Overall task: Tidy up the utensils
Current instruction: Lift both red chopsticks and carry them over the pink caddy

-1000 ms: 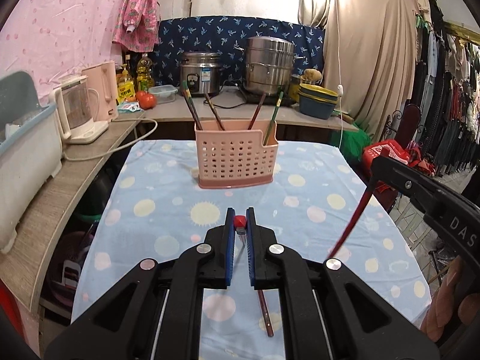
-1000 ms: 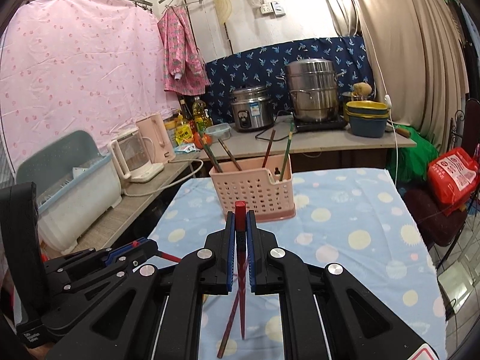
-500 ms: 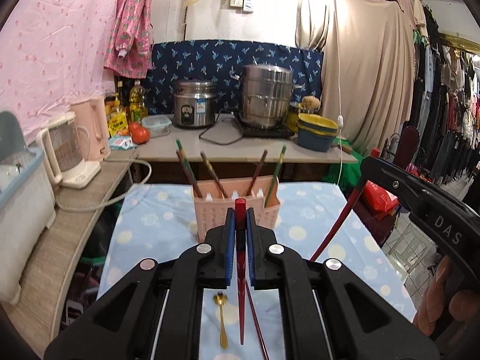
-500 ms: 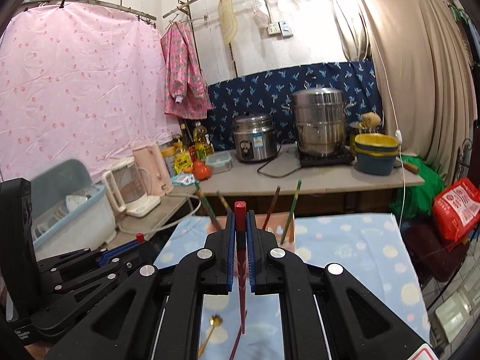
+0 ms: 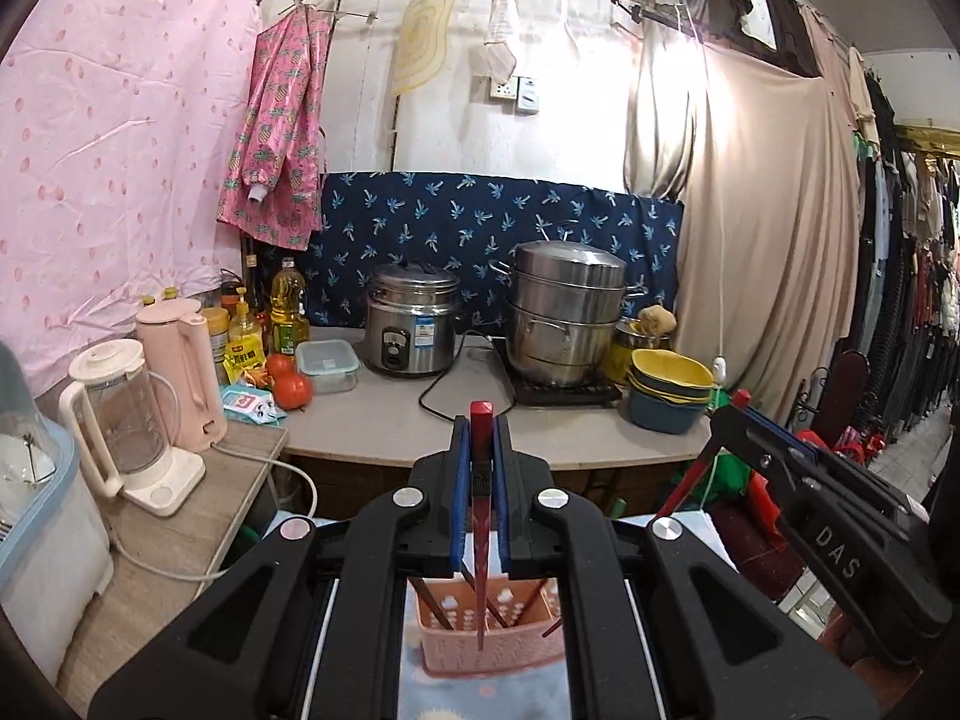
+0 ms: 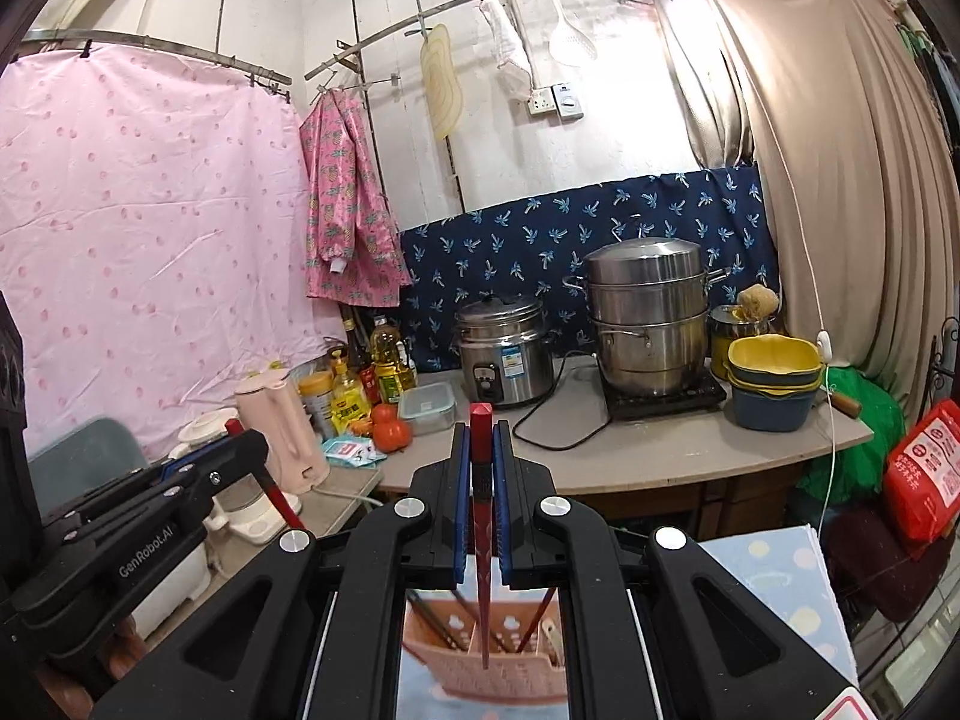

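Both tools carry one red chopstick each, raised above the pink basket (image 5: 489, 630) so the tips can drop straight in.

Left tool (image 5: 480, 480): jaws clamped on the left chopstick (image 5: 480, 540) near its blunt top end. Long axis near vertical, tip down, hanging over the basket's middle.

Right tool (image 6: 480, 480): jaws clamped on the right chopstick (image 6: 482, 570) the same way, blunt end up, tip just above the basket rim.

Gripping high leaves most of each shaft free below, which I judge suits insertion. Other chopsticks already lean inside the basket. Basket stands on the dotted-cloth worktop (image 6: 780, 576).

Next, I judge: lower both.
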A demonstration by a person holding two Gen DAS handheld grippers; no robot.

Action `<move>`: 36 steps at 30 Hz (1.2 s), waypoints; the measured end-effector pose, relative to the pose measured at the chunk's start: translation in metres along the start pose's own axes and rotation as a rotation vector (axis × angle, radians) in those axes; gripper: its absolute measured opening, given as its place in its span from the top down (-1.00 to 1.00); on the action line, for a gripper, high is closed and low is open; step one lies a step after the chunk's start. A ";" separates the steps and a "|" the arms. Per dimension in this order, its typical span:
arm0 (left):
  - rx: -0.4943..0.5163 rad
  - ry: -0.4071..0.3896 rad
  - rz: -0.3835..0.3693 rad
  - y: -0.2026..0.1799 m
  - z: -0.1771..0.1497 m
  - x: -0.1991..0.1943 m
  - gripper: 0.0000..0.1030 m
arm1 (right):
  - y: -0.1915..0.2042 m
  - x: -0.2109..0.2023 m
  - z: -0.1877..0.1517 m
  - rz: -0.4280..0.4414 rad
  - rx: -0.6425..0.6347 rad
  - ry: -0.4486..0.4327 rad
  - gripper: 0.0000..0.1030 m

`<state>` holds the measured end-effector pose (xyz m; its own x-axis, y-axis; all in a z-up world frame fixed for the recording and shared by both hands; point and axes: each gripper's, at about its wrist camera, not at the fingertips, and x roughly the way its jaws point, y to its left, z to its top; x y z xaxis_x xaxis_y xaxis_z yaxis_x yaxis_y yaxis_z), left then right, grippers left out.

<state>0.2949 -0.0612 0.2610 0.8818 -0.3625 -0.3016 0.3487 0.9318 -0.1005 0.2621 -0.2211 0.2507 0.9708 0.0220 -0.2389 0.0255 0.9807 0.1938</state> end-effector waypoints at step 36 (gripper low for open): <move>-0.032 0.099 0.032 0.022 -0.034 0.099 0.85 | -0.011 0.108 -0.063 -0.021 -0.019 0.179 0.86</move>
<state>0.3798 -0.0758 0.1967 0.8561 -0.3311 -0.3969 0.3098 0.9434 -0.1188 0.3516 -0.2169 0.1634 0.9120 0.0340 -0.4088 0.0393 0.9847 0.1697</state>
